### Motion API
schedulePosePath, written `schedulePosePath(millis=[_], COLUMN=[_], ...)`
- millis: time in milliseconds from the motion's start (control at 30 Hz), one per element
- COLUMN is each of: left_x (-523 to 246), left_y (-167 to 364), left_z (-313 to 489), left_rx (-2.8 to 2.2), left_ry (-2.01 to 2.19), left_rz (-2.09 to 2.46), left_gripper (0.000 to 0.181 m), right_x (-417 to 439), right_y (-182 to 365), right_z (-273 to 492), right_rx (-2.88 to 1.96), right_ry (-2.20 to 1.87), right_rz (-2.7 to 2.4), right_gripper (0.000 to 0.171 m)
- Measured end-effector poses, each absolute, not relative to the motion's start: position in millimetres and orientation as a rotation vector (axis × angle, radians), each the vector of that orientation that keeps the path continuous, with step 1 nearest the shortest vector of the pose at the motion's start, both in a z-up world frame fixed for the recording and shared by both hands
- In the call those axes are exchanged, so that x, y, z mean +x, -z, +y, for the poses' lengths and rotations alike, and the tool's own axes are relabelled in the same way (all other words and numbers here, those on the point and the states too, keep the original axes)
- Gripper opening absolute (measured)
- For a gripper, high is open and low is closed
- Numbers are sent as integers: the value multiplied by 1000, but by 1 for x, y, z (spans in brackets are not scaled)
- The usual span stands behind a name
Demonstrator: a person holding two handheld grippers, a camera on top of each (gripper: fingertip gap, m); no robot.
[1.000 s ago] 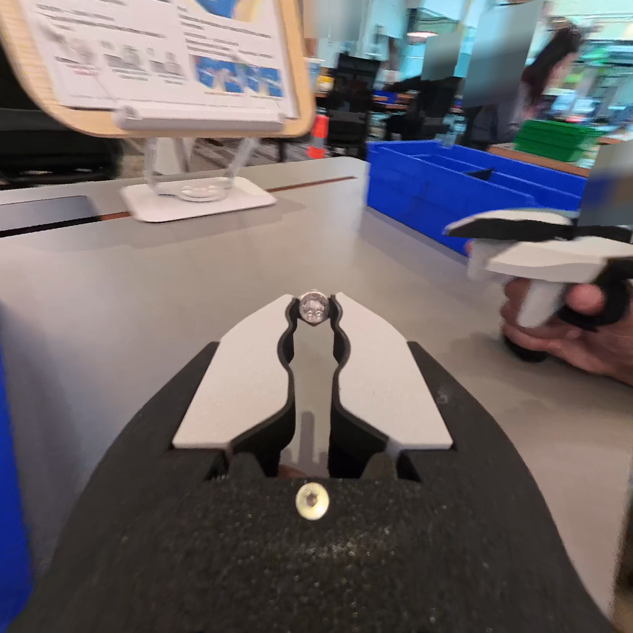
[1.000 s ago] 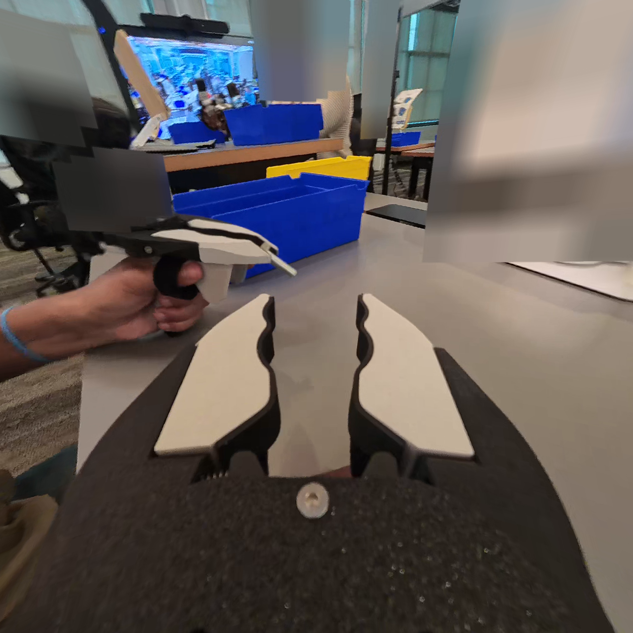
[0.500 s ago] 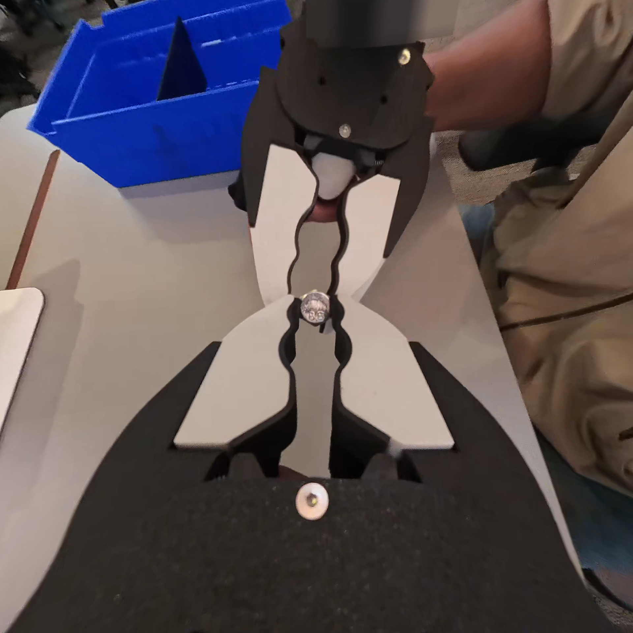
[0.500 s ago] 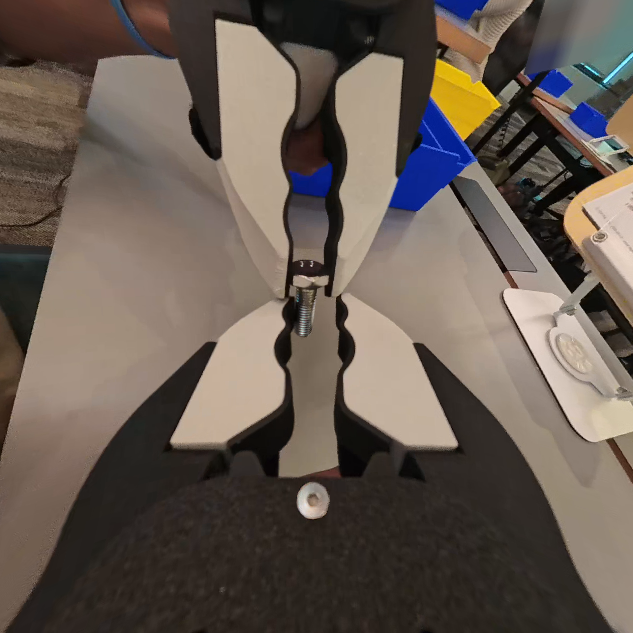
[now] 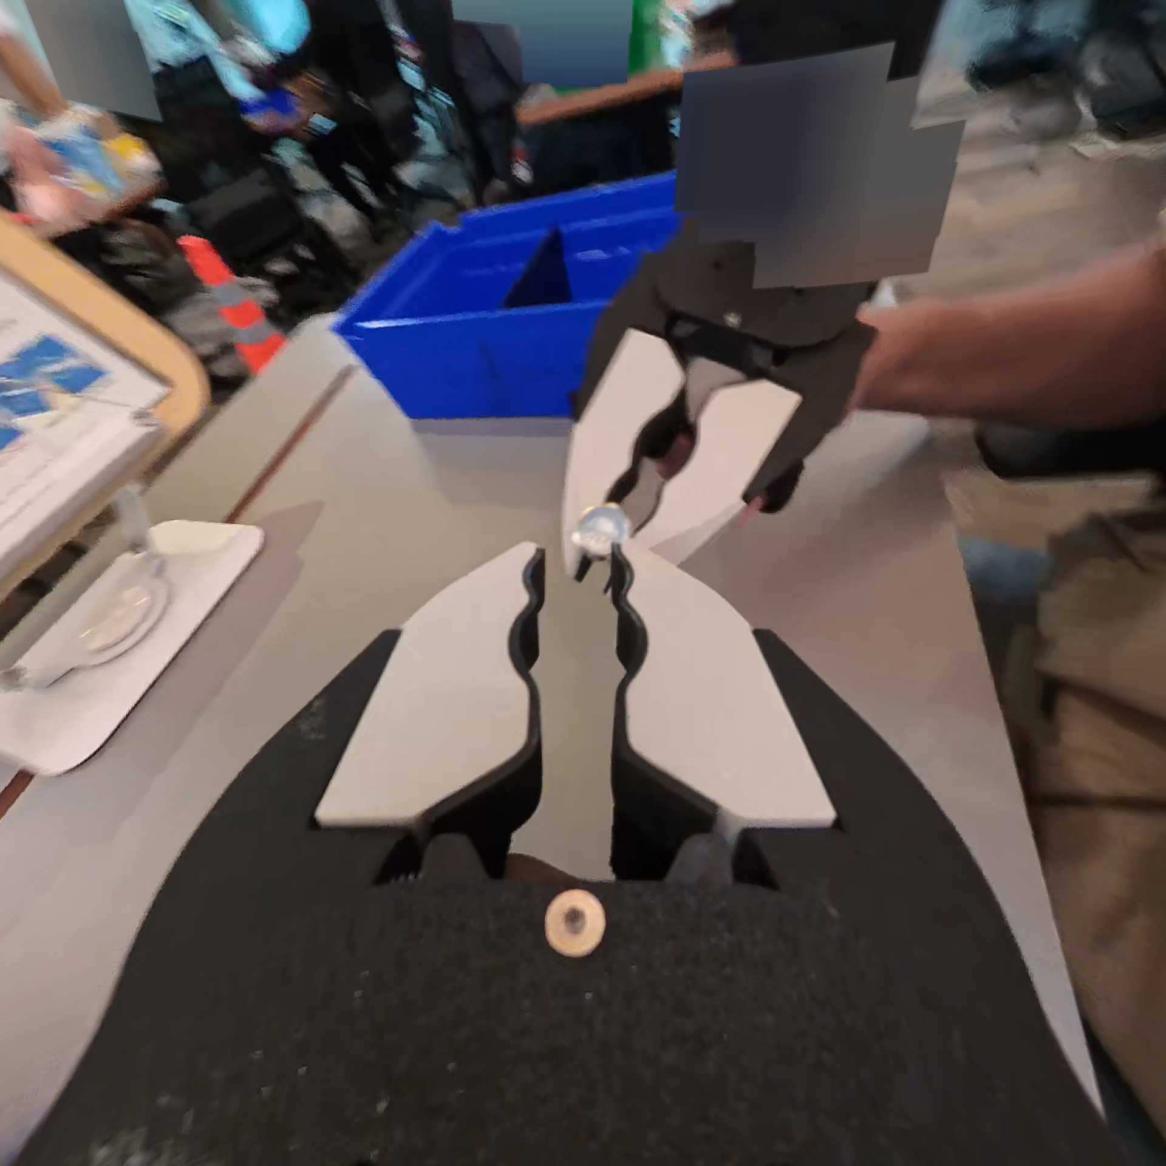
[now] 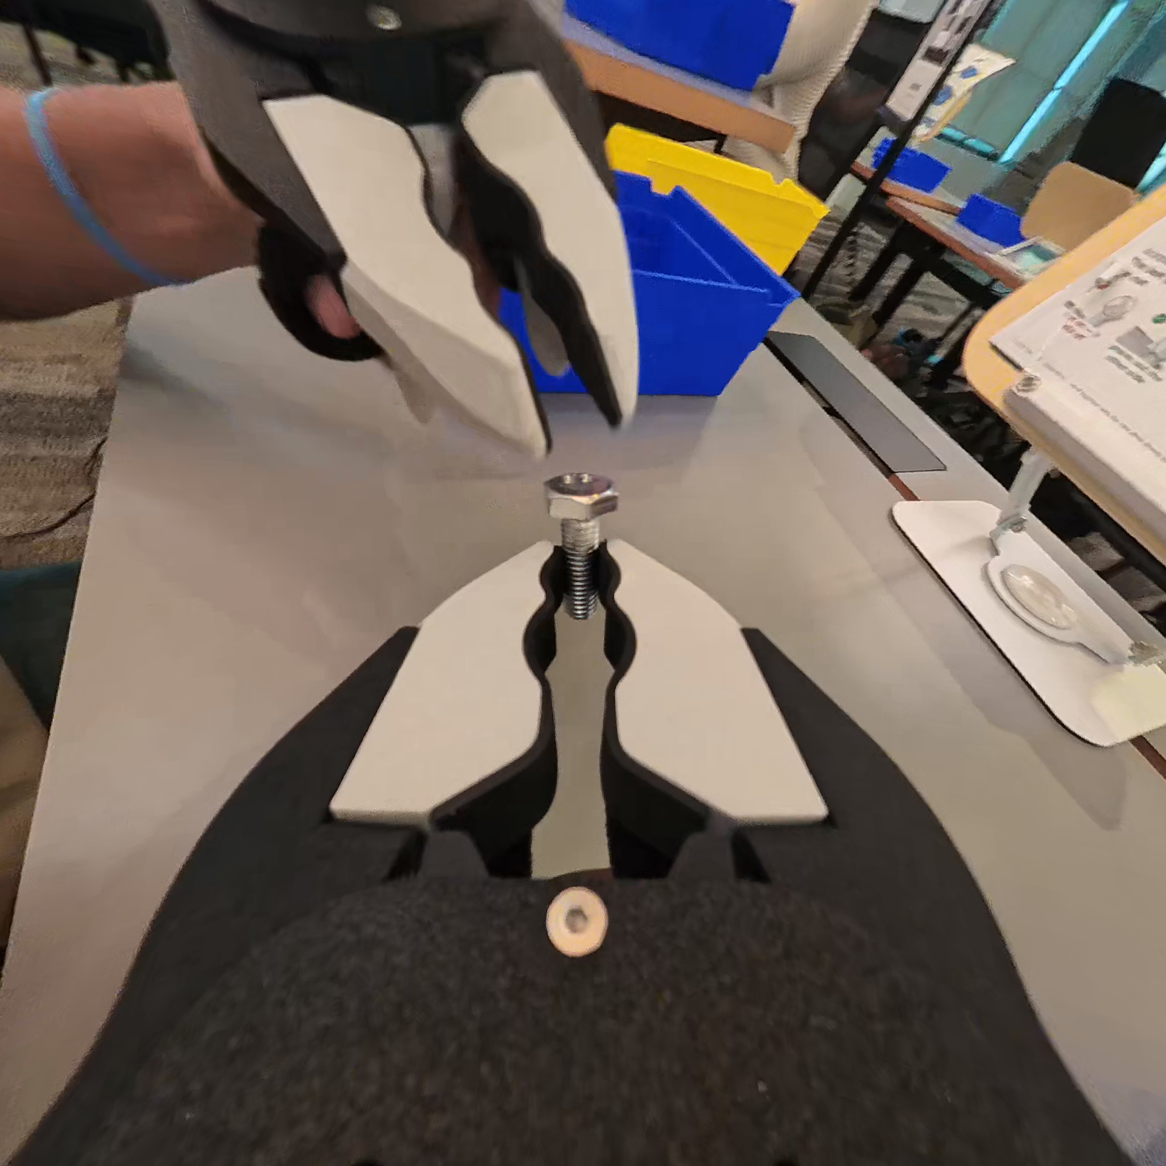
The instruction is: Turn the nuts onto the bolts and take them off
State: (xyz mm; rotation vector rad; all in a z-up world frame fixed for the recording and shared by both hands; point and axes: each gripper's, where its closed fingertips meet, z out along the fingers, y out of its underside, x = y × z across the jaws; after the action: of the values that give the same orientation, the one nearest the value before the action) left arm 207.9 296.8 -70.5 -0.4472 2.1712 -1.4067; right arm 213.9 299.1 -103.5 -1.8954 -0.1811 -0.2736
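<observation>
With our right gripper [image 6: 579, 555] clamping the bolt [image 6: 580, 536] by its threads above the grey surface [image 6: 252, 505] and our left gripper [image 5: 574, 561] released with nothing between its fingers, we judge a level, firm hold matters most.

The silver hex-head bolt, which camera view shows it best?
The right wrist view: the silver hex-head bolt appears side-on and sharp, threads pinched between the right gripper fingers. The left wrist view shows only its blurred head.
</observation>
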Motion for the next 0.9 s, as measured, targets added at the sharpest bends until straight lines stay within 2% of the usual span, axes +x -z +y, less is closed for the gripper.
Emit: schedulePosePath(millis=[133,367,567,900], left_x=[210,208,198,204], left_y=[54,107,100,107], left_z=[328,373,376,375], left_rx=[-796,-1206,-1121,-1168], left_ry=[1574,1403,1324,1344], left_rz=[1719,1397,1293,1346], left_gripper=[23,62,54,53], right_x=[223,226,227,235], right_y=[104,105,103,106], right_z=[290,266,261,261], right_rx=[-1822,-1614,-1587,-1603], right_ry=[333,439,459,489], right_rz=[-44,189,226,259], right_gripper=[10,10,10,10])
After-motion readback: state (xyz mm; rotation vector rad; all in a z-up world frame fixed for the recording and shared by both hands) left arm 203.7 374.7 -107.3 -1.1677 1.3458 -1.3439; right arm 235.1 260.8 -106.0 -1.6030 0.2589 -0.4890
